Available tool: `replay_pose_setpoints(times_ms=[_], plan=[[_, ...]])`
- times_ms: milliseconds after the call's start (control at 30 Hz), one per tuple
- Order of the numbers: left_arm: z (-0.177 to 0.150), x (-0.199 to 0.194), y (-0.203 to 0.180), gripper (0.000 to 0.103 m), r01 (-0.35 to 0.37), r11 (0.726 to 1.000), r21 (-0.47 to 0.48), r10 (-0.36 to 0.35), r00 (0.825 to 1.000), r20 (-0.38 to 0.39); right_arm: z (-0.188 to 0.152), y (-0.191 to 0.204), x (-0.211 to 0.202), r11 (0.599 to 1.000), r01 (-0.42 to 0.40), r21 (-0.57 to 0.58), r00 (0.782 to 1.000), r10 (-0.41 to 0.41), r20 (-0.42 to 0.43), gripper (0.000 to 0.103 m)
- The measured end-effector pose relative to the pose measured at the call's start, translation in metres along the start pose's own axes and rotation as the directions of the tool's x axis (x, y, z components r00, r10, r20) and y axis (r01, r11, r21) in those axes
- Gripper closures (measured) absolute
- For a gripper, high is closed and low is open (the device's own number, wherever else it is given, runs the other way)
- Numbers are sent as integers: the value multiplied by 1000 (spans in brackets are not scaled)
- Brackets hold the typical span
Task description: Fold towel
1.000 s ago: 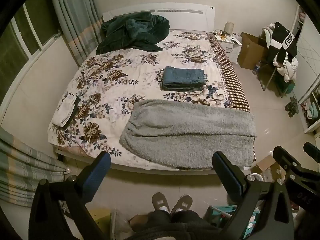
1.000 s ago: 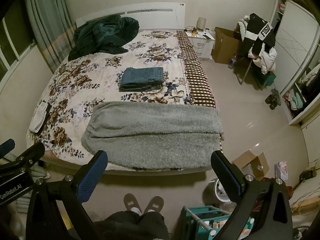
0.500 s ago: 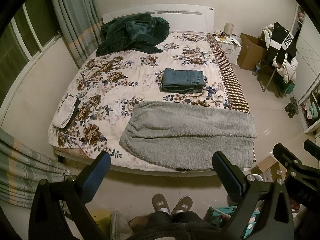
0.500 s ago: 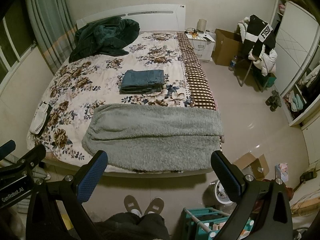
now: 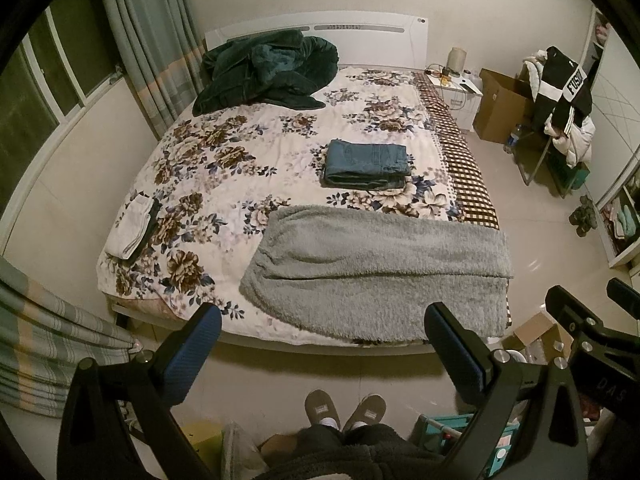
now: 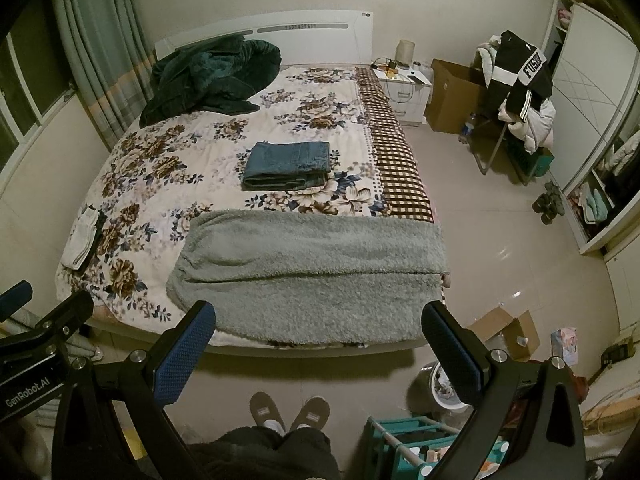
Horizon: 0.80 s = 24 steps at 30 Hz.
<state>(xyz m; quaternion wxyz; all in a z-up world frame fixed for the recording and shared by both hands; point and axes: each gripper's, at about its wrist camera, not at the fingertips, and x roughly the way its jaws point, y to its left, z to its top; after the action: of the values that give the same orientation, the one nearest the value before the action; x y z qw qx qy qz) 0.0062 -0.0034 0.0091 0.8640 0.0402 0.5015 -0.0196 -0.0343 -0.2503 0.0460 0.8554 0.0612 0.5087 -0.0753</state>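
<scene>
A fluffy grey towel [image 5: 376, 268] [image 6: 312, 268] lies folded lengthwise across the foot of the bed, its near edge hanging over the mattress end. My left gripper [image 5: 322, 344] is open, held in the air above the floor, short of the towel's near edge. My right gripper [image 6: 320, 340] is open too, level with it and just as far from the towel. Nothing is between either pair of blue-padded fingers. The right gripper's body shows at the right edge of the left wrist view.
A floral bedspread [image 5: 240, 168] carries folded jeans [image 5: 366, 164], a small white and dark folded stack [image 5: 132, 228] and a dark green blanket [image 5: 264, 72]. A person's slippered feet [image 5: 344, 408] stand before the bed. Cardboard box [image 6: 504, 332], teal rack [image 6: 404, 444], clothes-laden chair [image 6: 516, 92].
Both grippers have drawn back and up slightly, so the bed and towel sit a little lower in view. The towel has not moved and both grippers stay open.
</scene>
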Motion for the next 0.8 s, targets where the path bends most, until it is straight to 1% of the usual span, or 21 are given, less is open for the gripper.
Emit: replay_pose_setpoints(times_ms=[33,67,167,667,800], plan=[[1,0,0,0,0,1000,1,0,1000,1,-1,-1,1,1000,-1,1,1000,1,0,0],[3,0,-1,0,1,1000,0,-1,1000,0,7,4,-6,1000,-1,1,1000,1,0,0],[9,-2,-3,0,-1,1000,0,1,1000,1,6,3,-6,1000,-2,2,1000,2,0,0],[7,-3,-3,0,0,1000,0,0,1000,8,7,5,-8,1000,-3,1,1000,3,2,0],[5,-3,-2,0,0,1000,0,0,1000,7,2,2,-5,1000,-4,2,1000,4,3,0]])
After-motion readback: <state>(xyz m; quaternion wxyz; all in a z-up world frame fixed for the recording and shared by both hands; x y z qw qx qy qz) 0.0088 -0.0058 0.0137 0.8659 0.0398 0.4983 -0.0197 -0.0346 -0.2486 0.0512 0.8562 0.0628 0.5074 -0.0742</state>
